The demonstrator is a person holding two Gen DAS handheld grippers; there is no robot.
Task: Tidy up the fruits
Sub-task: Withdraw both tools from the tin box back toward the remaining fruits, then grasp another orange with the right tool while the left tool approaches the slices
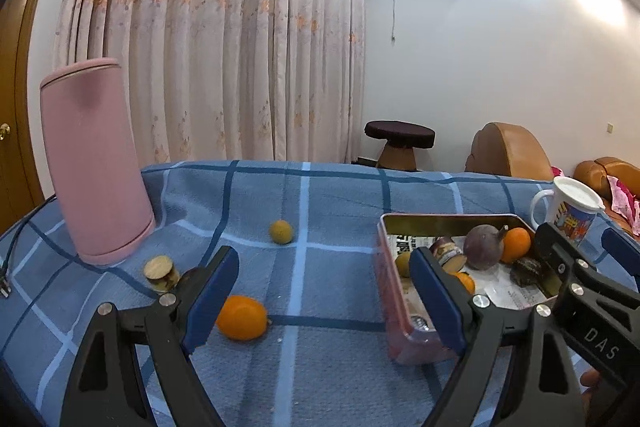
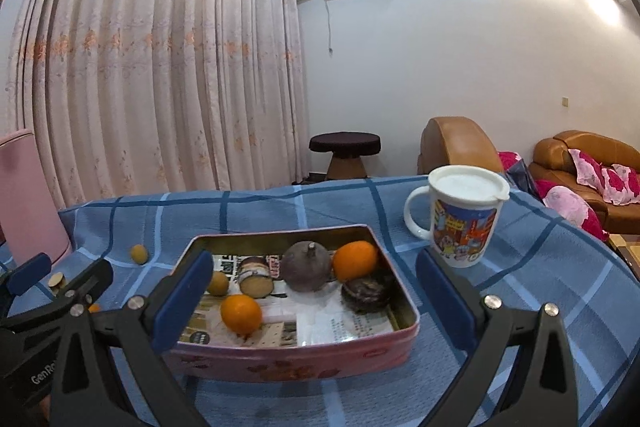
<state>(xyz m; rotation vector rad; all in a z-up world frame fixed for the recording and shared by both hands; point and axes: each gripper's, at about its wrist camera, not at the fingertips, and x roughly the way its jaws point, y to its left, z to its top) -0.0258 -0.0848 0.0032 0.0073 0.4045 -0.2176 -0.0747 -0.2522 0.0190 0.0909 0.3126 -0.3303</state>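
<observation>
Left gripper (image 1: 324,293): jaws wide, empty, above the blue checked cloth (image 1: 340,195). Right gripper (image 2: 314,293): jaws wide, empty, straddling the tin (image 2: 296,357). The tin holds two oranges (image 2: 355,260), a dark round fruit (image 2: 306,266) and smaller pieces, possibly sugarcane. One orange (image 1: 242,317) and a small yellow fruit (image 1: 281,231) lie loose on the cloth, left of the tin. A mug (image 2: 464,215) stands right of it.

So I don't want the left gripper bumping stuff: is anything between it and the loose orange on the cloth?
Nothing visible does. The orange lies on the cloth just past the open left gripper, by its left finger. The tin sits off to the right.
</observation>
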